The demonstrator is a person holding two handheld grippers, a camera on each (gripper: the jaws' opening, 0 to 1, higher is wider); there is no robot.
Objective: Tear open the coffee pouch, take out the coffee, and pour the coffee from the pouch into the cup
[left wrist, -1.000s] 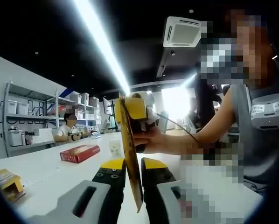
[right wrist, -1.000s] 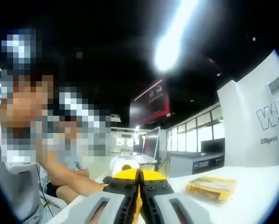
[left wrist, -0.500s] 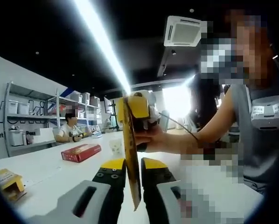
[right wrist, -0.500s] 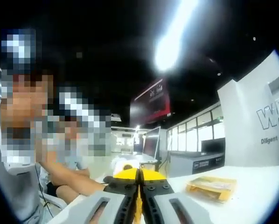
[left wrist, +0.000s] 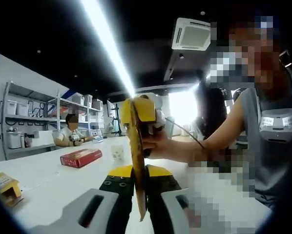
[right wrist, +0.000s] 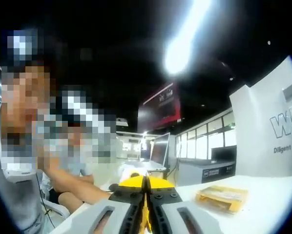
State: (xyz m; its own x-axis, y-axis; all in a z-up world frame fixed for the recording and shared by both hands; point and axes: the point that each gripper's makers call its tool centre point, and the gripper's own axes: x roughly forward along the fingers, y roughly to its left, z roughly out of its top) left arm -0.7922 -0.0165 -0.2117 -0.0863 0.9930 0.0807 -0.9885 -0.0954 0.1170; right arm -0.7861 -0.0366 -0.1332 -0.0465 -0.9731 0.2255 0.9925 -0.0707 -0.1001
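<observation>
The left gripper [left wrist: 138, 178] pinches the lower edge of the yellow coffee pouch [left wrist: 135, 156], which stands edge-on and upright between its jaws. The right gripper [left wrist: 145, 116], held in a person's hand [left wrist: 156, 145], clamps the pouch's top edge. In the right gripper view, the right gripper's jaws are pressed together on a thin yellow strip of the pouch. Beyond, on the white worktop [left wrist: 53, 178], stand a white cup [left wrist: 117, 153], a red box [left wrist: 80, 158] and a yellow carton [left wrist: 4, 187].
</observation>
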